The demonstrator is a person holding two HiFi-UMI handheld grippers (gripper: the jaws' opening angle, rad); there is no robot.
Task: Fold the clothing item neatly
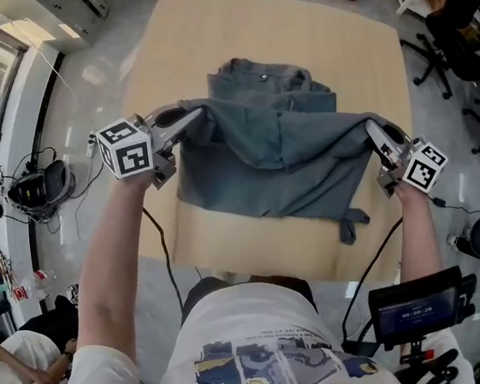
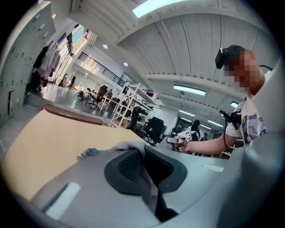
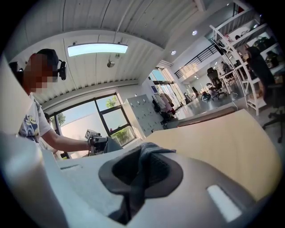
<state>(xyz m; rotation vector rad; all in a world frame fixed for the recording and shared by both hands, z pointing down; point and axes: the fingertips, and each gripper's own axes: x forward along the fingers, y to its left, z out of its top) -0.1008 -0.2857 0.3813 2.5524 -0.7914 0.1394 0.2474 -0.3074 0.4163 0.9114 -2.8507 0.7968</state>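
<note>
A pale wooden table [image 1: 206, 44] fills the middle of the head view, with a grey garment [image 1: 279, 152] spread across it. The garment's far part lies bunched on the tabletop, while its near edge is lifted and stretched between the two grippers. The left gripper [image 1: 190, 115] is clamped on one corner of the cloth, and its own view shows a fold pinched between the closed jaws. The right gripper [image 1: 375, 131] pinches the opposite corner the same way.
</note>
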